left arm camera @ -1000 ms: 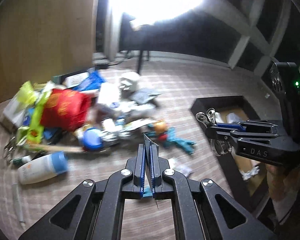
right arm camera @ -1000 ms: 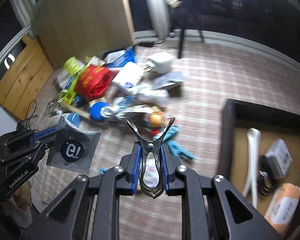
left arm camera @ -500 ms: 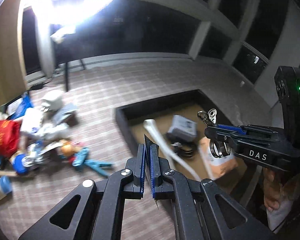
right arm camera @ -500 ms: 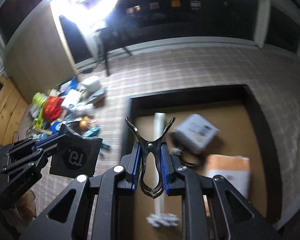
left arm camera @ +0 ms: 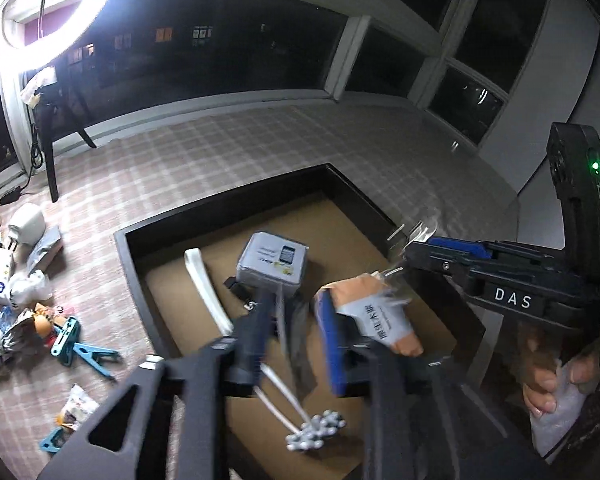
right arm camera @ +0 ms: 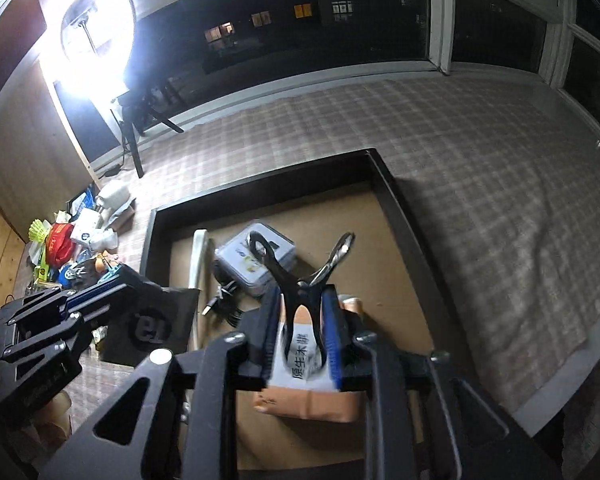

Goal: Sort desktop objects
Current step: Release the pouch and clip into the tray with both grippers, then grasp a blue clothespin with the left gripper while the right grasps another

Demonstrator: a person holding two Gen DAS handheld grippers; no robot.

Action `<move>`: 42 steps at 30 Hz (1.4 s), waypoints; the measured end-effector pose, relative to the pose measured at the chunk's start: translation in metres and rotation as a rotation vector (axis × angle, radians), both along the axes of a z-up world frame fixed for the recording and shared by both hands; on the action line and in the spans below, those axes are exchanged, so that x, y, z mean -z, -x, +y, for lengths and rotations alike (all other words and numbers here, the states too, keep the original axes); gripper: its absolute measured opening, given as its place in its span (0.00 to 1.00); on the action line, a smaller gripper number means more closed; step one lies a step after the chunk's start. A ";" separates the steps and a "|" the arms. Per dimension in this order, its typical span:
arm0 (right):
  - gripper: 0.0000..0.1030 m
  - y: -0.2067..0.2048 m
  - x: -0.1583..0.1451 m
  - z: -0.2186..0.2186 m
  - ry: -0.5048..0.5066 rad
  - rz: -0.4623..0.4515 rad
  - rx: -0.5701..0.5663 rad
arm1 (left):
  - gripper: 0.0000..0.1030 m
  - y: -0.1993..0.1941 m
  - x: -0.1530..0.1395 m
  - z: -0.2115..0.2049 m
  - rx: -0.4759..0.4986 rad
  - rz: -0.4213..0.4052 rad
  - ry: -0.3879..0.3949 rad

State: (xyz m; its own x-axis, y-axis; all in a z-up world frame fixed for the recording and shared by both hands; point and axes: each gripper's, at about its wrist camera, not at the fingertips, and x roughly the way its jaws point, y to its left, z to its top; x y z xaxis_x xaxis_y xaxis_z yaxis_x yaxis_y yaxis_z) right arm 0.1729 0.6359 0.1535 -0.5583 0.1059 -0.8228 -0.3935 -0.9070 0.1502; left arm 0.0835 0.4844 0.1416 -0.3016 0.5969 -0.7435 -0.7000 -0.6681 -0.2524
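Observation:
Both grippers hover over a black tray [left arm camera: 228, 220] with a brown floor; it also shows in the right wrist view [right arm camera: 260, 190]. My left gripper [left arm camera: 296, 344] has its jaws apart, with a thin dark packet [left arm camera: 296, 340] blurred between them; in the right wrist view the dark packet [right arm camera: 156, 320] is at its tips. My right gripper [right arm camera: 300, 328] has its jaws a little apart around a black metal clip [right arm camera: 300, 280], which looks loose. Under it lies an orange and white pack [right arm camera: 308, 392].
In the tray lie a grey box [left arm camera: 272, 258], a white back-scratcher [left arm camera: 208, 288], a black cable [right arm camera: 224, 304] and the orange pack [left arm camera: 372, 312]. A pile of mixed items [left arm camera: 16, 304] and a teal clamp [left arm camera: 80, 348] lie on the checked cloth at left.
Both grippers have swung from the clutter pile to over the tray. Both pairs of jaws have opened; the packet and the clip blur as they come loose.

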 end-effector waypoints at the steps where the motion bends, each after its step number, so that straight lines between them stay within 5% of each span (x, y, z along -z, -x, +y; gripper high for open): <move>1: 0.42 -0.001 -0.001 0.002 -0.004 0.005 0.002 | 0.42 -0.001 0.001 0.003 -0.003 -0.001 0.007; 19: 0.46 0.023 0.001 -0.027 0.025 0.018 -0.109 | 0.43 0.013 0.010 -0.041 -0.110 0.000 0.054; 33: 0.46 0.091 0.021 -0.150 0.017 -0.035 -0.471 | 0.43 0.031 0.034 -0.168 -0.255 -0.008 0.182; 42: 0.46 0.128 0.054 -0.214 -0.005 -0.122 -0.621 | 0.43 0.030 0.052 -0.224 -0.248 -0.045 0.247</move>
State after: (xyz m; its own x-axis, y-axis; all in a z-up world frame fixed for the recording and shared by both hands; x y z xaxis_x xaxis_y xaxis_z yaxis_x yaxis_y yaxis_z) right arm 0.0451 0.4219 0.0999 -0.4189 -0.2035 -0.8849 0.1925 -0.9723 0.1325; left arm 0.0537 0.2600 0.0894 -0.3788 0.3100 -0.8720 -0.5006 -0.8611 -0.0886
